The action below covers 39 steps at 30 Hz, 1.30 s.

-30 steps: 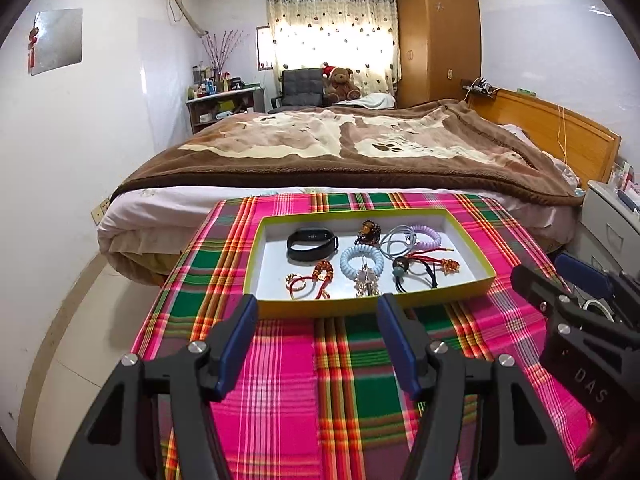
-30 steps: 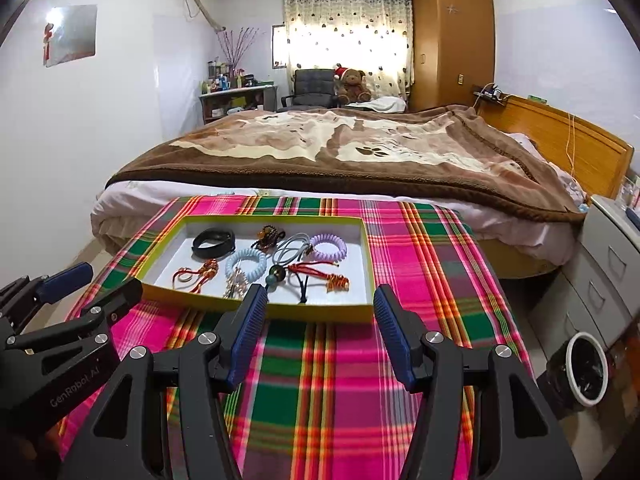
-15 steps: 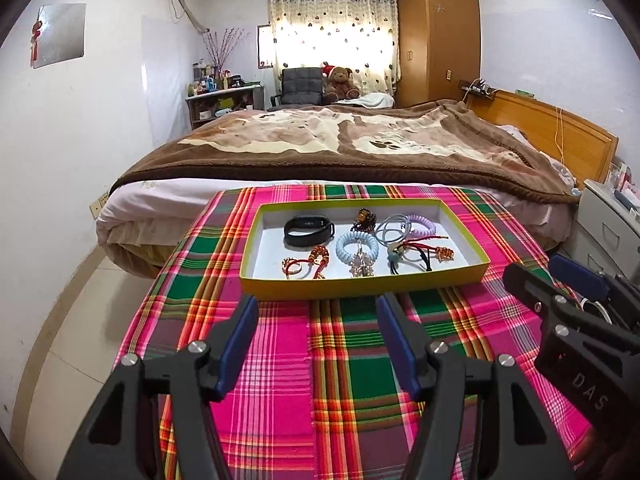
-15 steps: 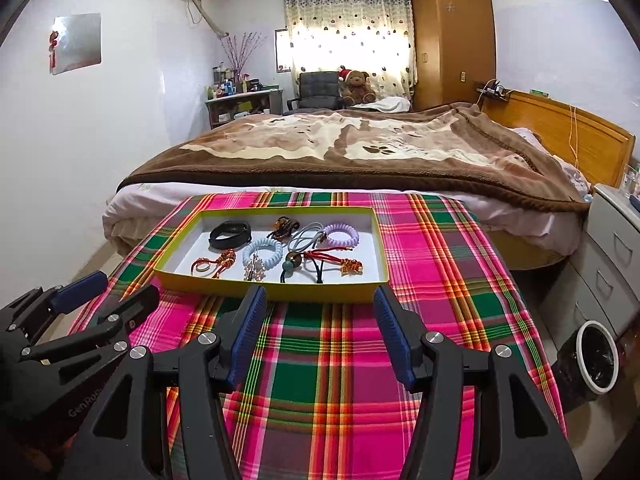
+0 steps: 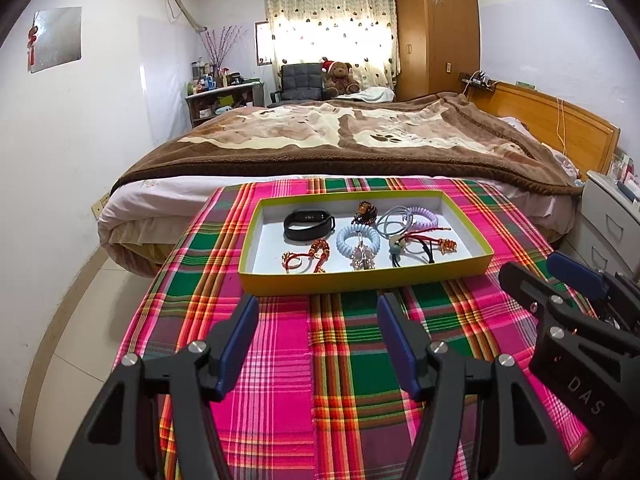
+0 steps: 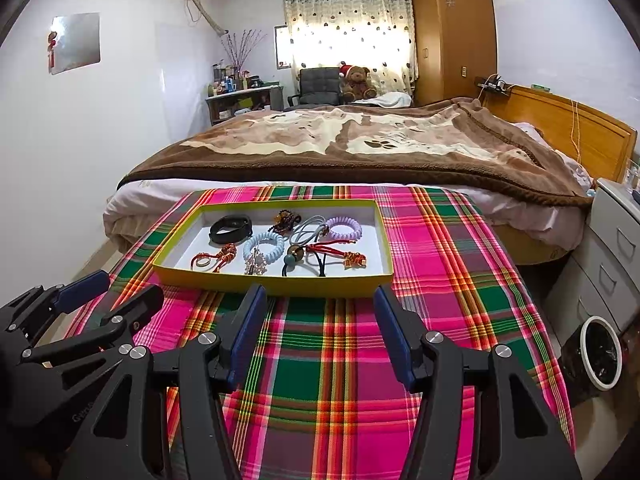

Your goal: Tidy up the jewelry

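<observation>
A yellow-rimmed tray [image 5: 360, 280] with a white floor sits on the plaid tablecloth [image 5: 280, 360]; it also shows in the right wrist view [image 6: 276, 282]. In it lie a black band [image 5: 309, 224], a light blue coil bracelet [image 5: 357, 239], a purple coil bracelet [image 5: 422, 216], a red knotted bracelet [image 5: 308, 258] and other pieces. My left gripper [image 5: 316, 312] is open and empty, short of the tray's near wall. My right gripper [image 6: 318, 304] is open and empty, also just short of the tray. Each gripper shows at the edge of the other's view.
A bed with a brown blanket [image 5: 360, 140] stands right behind the table. White drawers [image 6: 616, 240] and a bin [image 6: 600, 352] are on the right. A bare floor strip [image 5: 80, 320] runs on the left.
Both grippers have drawn back from the tray and risen a little; the tray looks smaller and farther. Both stay open and empty.
</observation>
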Available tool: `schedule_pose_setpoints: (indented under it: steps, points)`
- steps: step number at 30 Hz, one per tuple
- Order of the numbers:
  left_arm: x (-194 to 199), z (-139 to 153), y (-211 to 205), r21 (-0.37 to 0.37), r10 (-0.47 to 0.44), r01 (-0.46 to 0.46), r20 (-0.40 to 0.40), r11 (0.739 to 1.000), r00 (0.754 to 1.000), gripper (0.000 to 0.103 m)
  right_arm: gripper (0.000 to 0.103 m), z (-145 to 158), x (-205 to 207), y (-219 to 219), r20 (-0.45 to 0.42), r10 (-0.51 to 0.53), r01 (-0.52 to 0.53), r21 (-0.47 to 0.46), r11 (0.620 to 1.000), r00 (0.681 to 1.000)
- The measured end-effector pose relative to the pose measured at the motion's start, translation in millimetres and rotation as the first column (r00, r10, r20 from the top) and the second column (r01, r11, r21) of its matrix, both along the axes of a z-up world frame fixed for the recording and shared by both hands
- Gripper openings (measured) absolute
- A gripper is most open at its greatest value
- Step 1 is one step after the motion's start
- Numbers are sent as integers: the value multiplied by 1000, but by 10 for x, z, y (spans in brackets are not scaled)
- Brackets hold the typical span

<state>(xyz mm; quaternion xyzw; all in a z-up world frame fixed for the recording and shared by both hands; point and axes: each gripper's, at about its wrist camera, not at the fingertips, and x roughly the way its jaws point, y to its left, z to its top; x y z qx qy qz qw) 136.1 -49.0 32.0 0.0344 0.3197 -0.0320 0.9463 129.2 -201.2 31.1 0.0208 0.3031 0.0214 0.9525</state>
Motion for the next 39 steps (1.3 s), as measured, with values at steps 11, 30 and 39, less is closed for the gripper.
schedule_pose_setpoints:
  steps: [11,30,39]
  points:
    - [-39,18,-50,8,-8,8,10,1000,1000,64,56,-18,-8,21,-1,0,0,1,1000,1000]
    - [-58,16,-28,-19,-14,14,7,1000,1000,64,56,-23,-32,18,-4,0,0,-1,1000,1000]
    - [-48,5,-20,-17,-9,9,2,1000,1000,64,56,-27,-35,36,-7,0,0,2,1000,1000]
